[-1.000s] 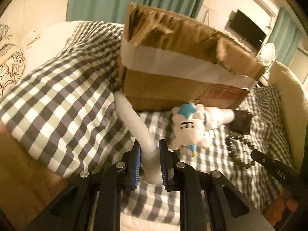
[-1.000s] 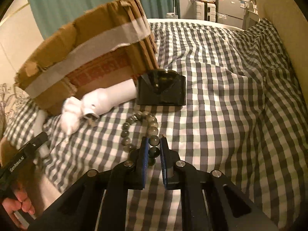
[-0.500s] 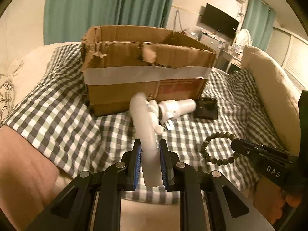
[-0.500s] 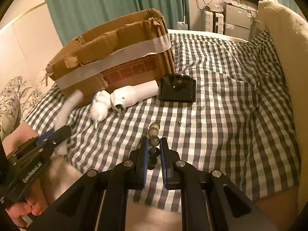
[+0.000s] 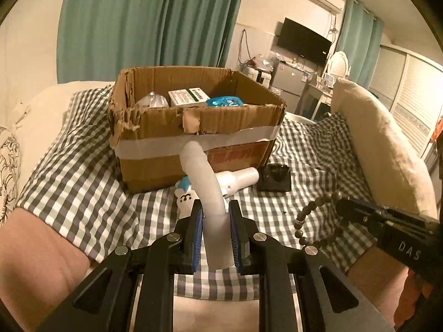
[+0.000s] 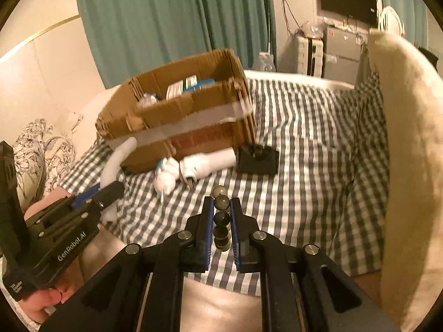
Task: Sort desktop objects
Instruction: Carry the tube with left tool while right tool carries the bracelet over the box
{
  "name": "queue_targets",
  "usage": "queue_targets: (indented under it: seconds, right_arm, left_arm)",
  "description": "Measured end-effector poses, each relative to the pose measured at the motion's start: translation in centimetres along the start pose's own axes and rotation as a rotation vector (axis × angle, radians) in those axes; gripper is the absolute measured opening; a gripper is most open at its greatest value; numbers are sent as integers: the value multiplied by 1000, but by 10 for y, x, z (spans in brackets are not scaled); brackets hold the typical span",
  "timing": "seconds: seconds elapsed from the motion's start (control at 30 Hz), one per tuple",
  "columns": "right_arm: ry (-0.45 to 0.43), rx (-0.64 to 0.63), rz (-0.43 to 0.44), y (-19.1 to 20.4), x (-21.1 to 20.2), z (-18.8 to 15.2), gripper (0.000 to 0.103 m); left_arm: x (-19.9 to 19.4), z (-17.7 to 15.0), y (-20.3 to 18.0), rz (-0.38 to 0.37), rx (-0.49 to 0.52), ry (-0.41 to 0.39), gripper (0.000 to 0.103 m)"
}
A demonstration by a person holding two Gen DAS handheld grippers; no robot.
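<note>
My left gripper (image 5: 214,215) is shut on a curved white tube (image 5: 203,179) and holds it up above the checked bedcover, in front of an open cardboard box (image 5: 193,130). My right gripper (image 6: 221,210) is shut on a dark bead bracelet (image 6: 221,218), lifted off the cover; the bracelet also shows in the left wrist view (image 5: 313,215). The left gripper and the tube (image 6: 116,166) show at the left of the right wrist view. A white plush toy (image 6: 166,177), a white bottle (image 6: 210,163) and a black case (image 6: 257,159) lie before the box.
The box (image 6: 180,119) holds a green-and-white packet (image 5: 188,96), a blue item (image 5: 224,101) and a clear item (image 5: 152,101). A cream pillow (image 5: 382,152) stands along the right. A floral pillow (image 6: 41,149) is at the left. Curtains and a TV are behind.
Both grippers have risen and pulled back with their loads. The tube and bracelet left the cover, and the inside of the box has come into view.
</note>
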State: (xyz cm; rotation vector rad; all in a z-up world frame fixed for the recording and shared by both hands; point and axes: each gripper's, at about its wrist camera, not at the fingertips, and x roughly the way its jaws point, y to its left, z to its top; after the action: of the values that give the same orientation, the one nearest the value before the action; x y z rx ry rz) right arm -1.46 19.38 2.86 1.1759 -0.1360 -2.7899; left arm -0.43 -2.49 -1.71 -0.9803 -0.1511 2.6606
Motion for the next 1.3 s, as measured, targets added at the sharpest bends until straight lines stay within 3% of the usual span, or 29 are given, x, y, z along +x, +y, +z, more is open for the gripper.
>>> queue_targets:
  seconds: [0.27, 0.67, 0.87, 1.1, 1.3]
  right_arm:
    - [-74, -31, 23, 9, -18, 45, 11]
    - [-168, -96, 82, 33, -8, 134, 11]
    - [-174, -115, 97, 41, 23, 173, 11]
    - [-135, -112, 100, 39, 89, 202, 11]
    - [-92, -85, 68, 27, 148, 228, 11]
  left_arm:
    - [-8, 32, -8, -22, 29, -28, 18]
    - [4, 116, -5, -3, 95, -93, 18]
    - [31, 151, 9, 28, 114, -96, 18]
    - [92, 180, 25, 30, 123, -45, 18]
    - [139, 184, 26, 3, 128, 9, 18]
